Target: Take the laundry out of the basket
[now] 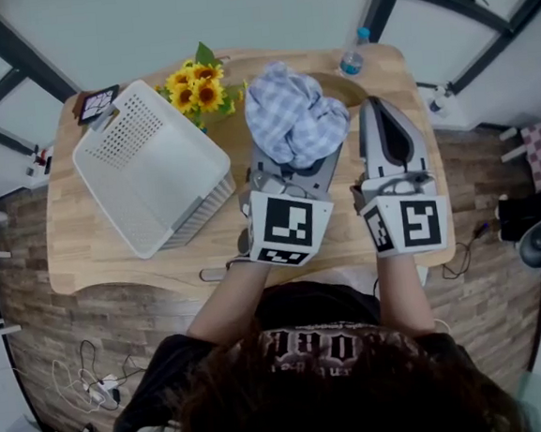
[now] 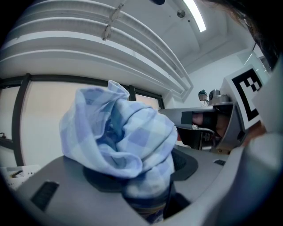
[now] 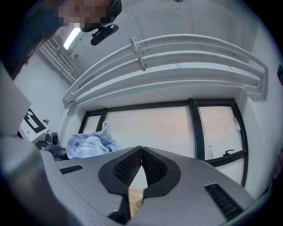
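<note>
Widest of all, a pale wooden table [image 1: 105, 262], smooth-grained and rounded at the corners. On its left half, a white plastic basket [image 1: 149, 169]: rectangular, rigid, perforated in fine rows, ribbed along one wall, long axis slanting from far left to near right. Shows no laundry inside.

Just right of it, clear of the rim and raised above the tabletop, a blue-and-white checked cloth [image 1: 292, 114]: soft, thin, bunched into a loose crumpled ball rather than hanging long. Sits straight ahead of the left gripper [image 1: 290, 166], caught by a fold between the dark ribbed pads, jaws partway closed and clamped on the fabric. Already out of the basket, by the look of it, and wanting only a bare patch of wood to be set on, with open table directly below and ahead.

Alongside to the right, near the cloth but not touching it, the right gripper [image 1: 386, 116]: grey, smooth-shelled, jaws pressed together tip to tip on nothing.

Farther back, yellow sunflowers [image 1: 198, 90] beside the basket's far corner. Smallest, a clear bottle [image 1: 354, 57] with a blue cap at the table's far edge.
</note>
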Demonstrator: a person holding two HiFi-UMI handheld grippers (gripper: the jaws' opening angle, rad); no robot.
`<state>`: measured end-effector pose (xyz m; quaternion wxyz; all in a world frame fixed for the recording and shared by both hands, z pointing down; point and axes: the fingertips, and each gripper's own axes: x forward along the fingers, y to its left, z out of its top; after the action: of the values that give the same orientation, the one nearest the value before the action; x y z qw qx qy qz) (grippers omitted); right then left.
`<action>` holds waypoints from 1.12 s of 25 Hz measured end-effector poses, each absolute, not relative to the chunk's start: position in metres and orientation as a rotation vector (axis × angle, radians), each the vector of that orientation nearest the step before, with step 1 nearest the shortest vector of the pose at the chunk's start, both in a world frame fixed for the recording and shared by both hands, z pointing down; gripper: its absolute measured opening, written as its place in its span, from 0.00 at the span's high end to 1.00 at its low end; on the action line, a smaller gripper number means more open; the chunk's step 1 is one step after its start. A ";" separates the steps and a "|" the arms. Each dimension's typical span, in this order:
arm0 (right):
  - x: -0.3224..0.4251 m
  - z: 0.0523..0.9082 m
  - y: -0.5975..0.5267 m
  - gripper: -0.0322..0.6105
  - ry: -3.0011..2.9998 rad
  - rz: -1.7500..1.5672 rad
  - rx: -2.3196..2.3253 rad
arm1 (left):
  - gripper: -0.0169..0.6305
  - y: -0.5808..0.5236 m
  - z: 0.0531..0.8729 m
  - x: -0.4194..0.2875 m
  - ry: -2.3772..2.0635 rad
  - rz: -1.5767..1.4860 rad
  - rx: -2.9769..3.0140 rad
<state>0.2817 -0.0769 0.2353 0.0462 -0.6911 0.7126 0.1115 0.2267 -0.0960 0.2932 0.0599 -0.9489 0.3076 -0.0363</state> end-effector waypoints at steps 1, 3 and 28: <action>0.283 0.236 -0.076 0.91 2.174 0.344 -2.111 | 0.57 -0.095 0.295 0.228 0.931 -0.109 -2.871; 0.284 0.239 -0.074 0.91 2.172 0.351 -2.113 | 0.57 -0.093 0.297 0.229 0.929 -0.108 -2.868; 0.275 0.253 -0.079 0.91 2.198 0.377 -2.105 | 0.57 -0.098 0.293 0.222 0.976 -0.105 -2.821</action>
<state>0.2748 -0.0793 0.2534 0.0376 -0.6859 0.7162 0.1230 0.2218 -0.0982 0.2930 0.0774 -0.9416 0.3258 -0.0351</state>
